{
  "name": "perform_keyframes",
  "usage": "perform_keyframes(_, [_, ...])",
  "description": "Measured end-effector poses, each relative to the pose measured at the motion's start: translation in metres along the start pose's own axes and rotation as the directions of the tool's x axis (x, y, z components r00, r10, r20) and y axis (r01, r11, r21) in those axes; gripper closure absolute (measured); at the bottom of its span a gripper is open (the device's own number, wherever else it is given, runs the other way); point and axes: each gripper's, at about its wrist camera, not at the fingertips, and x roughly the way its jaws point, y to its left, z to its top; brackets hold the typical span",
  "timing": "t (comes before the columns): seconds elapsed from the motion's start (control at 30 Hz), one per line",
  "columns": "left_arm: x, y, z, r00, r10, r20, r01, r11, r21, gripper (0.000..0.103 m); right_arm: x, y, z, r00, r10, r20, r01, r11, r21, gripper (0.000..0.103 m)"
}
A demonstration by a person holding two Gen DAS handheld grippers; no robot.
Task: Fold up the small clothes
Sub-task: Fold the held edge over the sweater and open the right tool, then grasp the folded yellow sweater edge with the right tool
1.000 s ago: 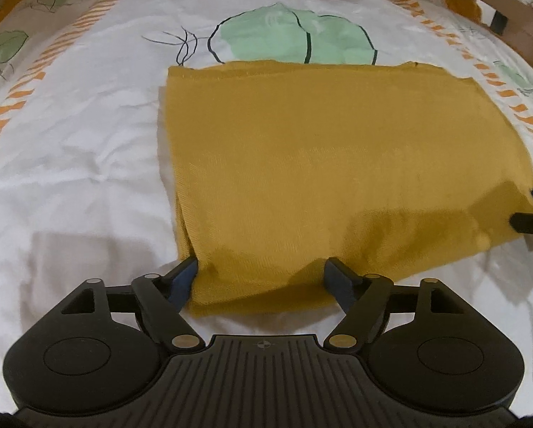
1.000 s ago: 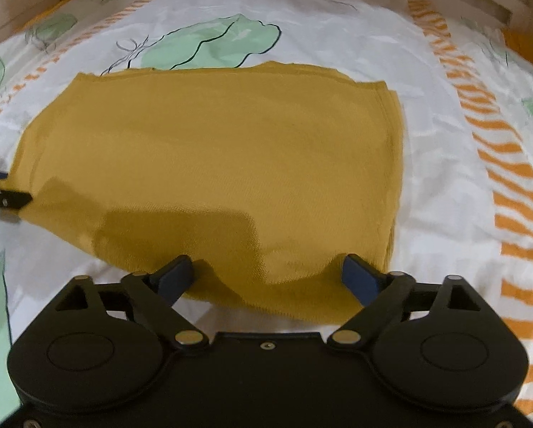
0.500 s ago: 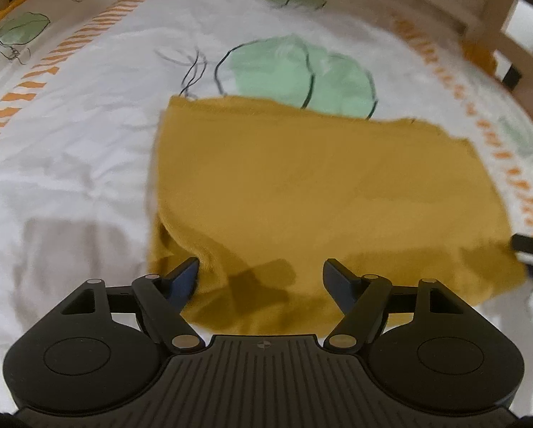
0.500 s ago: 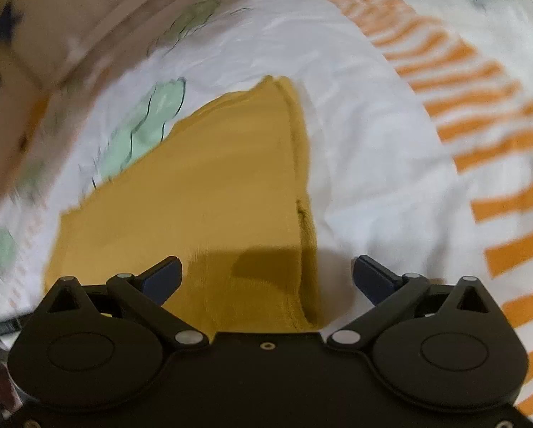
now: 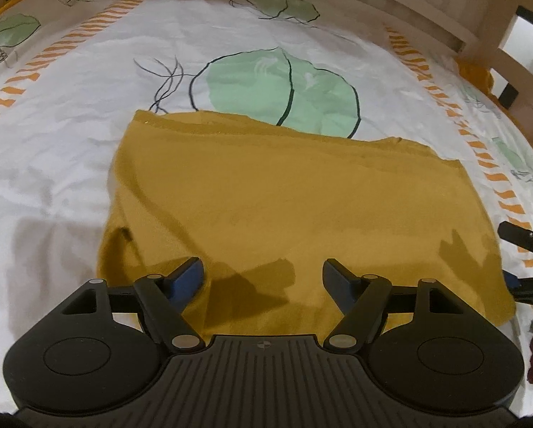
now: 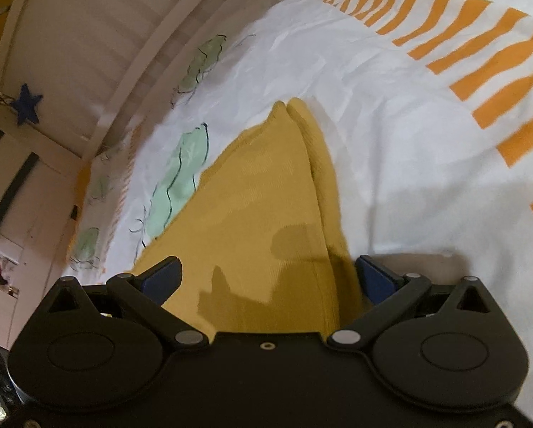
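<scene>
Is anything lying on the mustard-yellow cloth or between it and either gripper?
Nothing visible. The mustard-yellow knit cloth lies bare on the leaf-printed white bedsheet, directly under the open left gripper and the open right gripper.

A mustard-yellow knit garment [image 5: 295,207] lies folded into a flat, roughly rectangular shape on the white printed bedsheet [image 5: 70,135], its far edge overlapping the sheet's large green leaf print [image 5: 284,89], layered edges showing along one side.

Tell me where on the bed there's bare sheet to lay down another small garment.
Bare white sheet lies beside the mustard-yellow folded cloth, out to the orange striped band. Another patch sits between the cloth's layered edge and the orange stripes. The middle is taken by the cloth and both open grippers.
</scene>
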Motion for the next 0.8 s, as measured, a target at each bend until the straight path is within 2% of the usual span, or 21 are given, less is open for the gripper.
perform_keyframes(0.17, [0.015, -0.011, 0.018, 1.0, -0.029, 0.005, 0.029, 0.999, -0.022, 0.031, 0.005, -0.004, 0.006, 0.999, 0.033, 0.024, -0.033, 0.999, 0.021, 0.0])
perform_keyframes(0.47, [0.061, -0.037, 0.055, 0.998, 0.061, -0.003, -0.061, 0.998, -0.004, 0.031, 0.016, 0.004, 0.008, 1.0, 0.015, 0.016, -0.014, 0.998, -0.066, 0.0])
perform_keyframes(0.57, [0.079, -0.038, 0.059, 0.994, 0.106, -0.016, -0.106, 0.994, -0.003, 0.03, 0.016, 0.002, 0.009, 1.0, 0.023, 0.012, -0.022, 0.997, -0.067, 0.0])
perform_keyframes(0.67, [0.089, -0.044, 0.058, 0.99, 0.144, -0.008, -0.144, 0.989, 0.037, 0.028, 0.016, -0.001, 0.01, 0.999, 0.032, 0.01, -0.031, 0.998, -0.059, 0.0])
perform_keyframes(0.8, [0.089, -0.048, 0.059, 0.987, 0.162, -0.013, -0.162, 0.986, 0.043, 0.028, 0.016, -0.001, 0.01, 0.999, 0.033, 0.01, -0.032, 0.998, -0.058, 0.0])
